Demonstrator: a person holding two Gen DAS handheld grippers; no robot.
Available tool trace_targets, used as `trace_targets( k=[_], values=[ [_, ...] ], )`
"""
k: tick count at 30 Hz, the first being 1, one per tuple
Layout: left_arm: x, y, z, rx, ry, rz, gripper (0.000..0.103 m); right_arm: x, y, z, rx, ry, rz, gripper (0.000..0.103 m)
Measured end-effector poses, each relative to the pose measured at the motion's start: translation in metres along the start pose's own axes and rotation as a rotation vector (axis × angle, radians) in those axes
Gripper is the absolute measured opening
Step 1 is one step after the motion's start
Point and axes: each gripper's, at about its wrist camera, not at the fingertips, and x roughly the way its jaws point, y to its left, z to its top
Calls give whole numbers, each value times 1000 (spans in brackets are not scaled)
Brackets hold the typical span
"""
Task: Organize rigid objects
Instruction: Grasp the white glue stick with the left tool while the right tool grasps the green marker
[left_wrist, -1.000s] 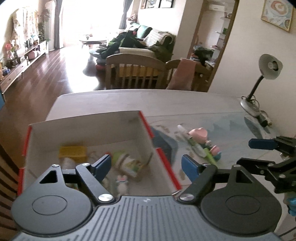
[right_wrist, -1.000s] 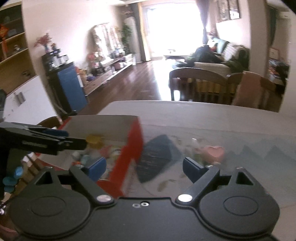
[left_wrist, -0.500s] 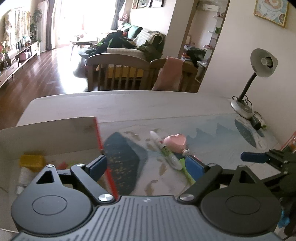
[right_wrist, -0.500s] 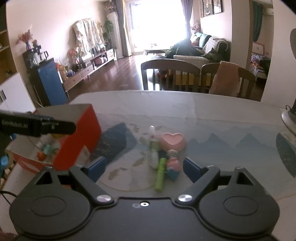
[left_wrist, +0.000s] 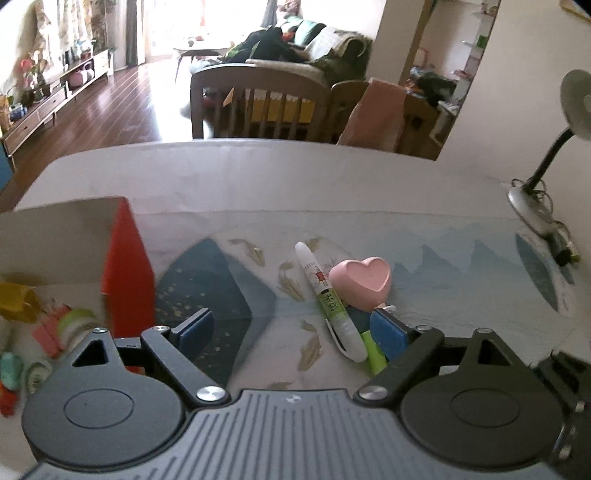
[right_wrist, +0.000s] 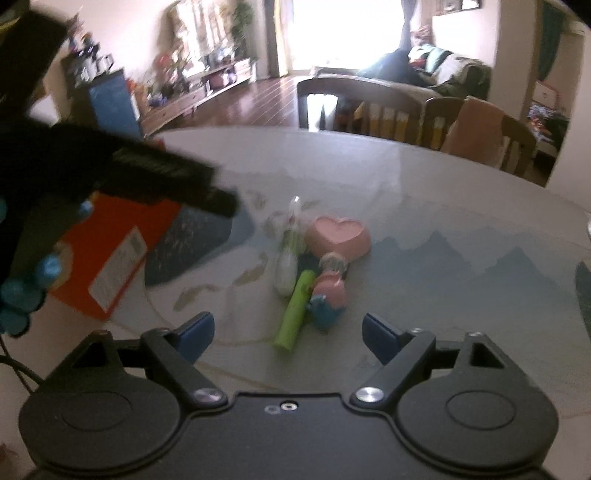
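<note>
On the table, a small pile of things right of the red box. White pen: lying flat, long axis running from far-left to near-right in the left wrist view, capped tip pointing away. Green marker: flat, beside the pen, roughly parallel. Pink heart dish just behind, toy figure touching the marker. Left gripper: jaws wide apart, nothing clamped. Right gripper: jaws apart, closing, empty, marker's near end between them.
</note>
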Motion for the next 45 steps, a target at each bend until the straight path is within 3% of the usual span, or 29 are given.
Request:
trace_targets(
  k=[8, 16, 22, 30, 35, 39, 42, 45],
  values=[
    [49, -30, 2, 33, 45, 60, 92, 31, -11, -6, -3, 58, 59, 74],
    [80, -34, 5, 17, 86, 94, 92, 50, -13, -8, 12, 90, 75, 61],
    [96, -33, 6, 1, 106, 109, 92, 56, -10, -9, 30, 66, 55, 61],
    [108, -30, 4, 12, 103, 132, 91, 59, 8, -17, 14, 34, -43, 58],
    [109, -34, 3, 52, 83, 141, 82, 62, 14, -15, 28, 29, -85, 57],
    [108, -38, 3, 83, 58, 135, 56, 61, 16, -16, 44, 26, -104, 56],
    [106, -41, 3, 100, 54, 118, 43, 60, 15, -15, 52, 26, -115, 50],
    [104, -40, 3, 107, 52, 100, 33, 57, 13, -16, 66, 28, -128, 38]
  ],
)
